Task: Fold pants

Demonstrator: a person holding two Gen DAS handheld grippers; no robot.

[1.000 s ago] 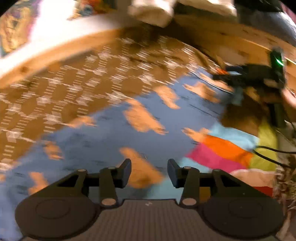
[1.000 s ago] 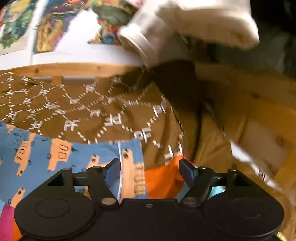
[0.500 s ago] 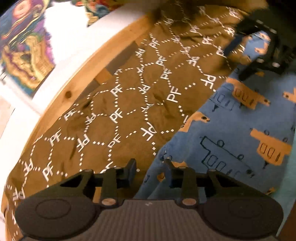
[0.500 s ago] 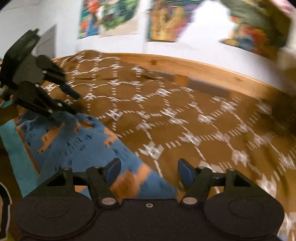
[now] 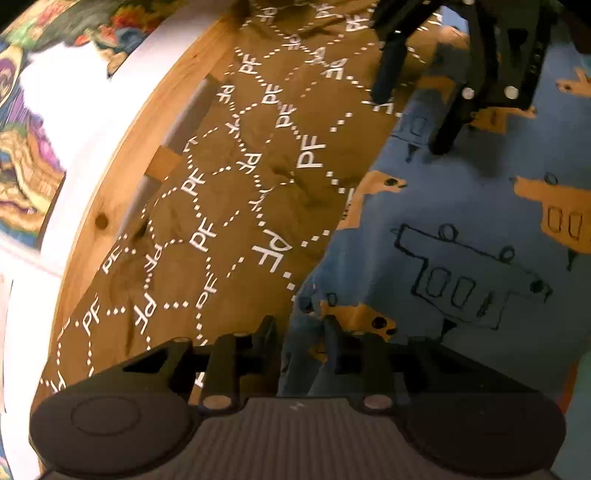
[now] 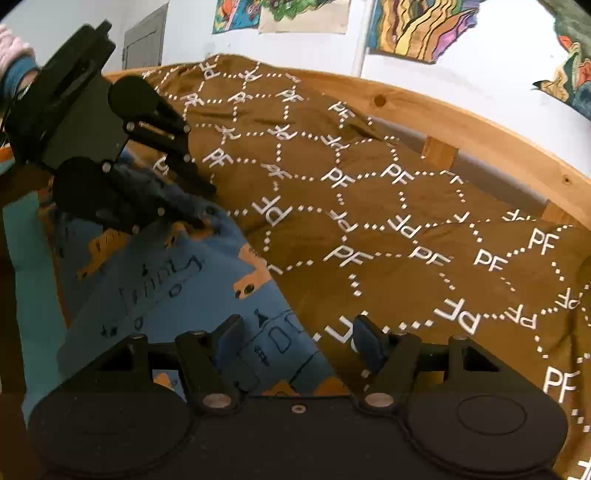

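Your left gripper (image 5: 298, 338) has just been closing, its narrow jaws pinching the blue pants' (image 5: 461, 236) edge; your right gripper (image 6: 298, 336) stands wide over the brown blanket (image 6: 369, 206)

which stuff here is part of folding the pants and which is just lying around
In the job:
- blue pants with orange vehicle print
- left gripper, its fingers have just been closing over the pants' edge
- right gripper, fingers apart at the pants' edge

Just lying about:
- brown PF-print blanket
- wooden bed frame
- wall posters
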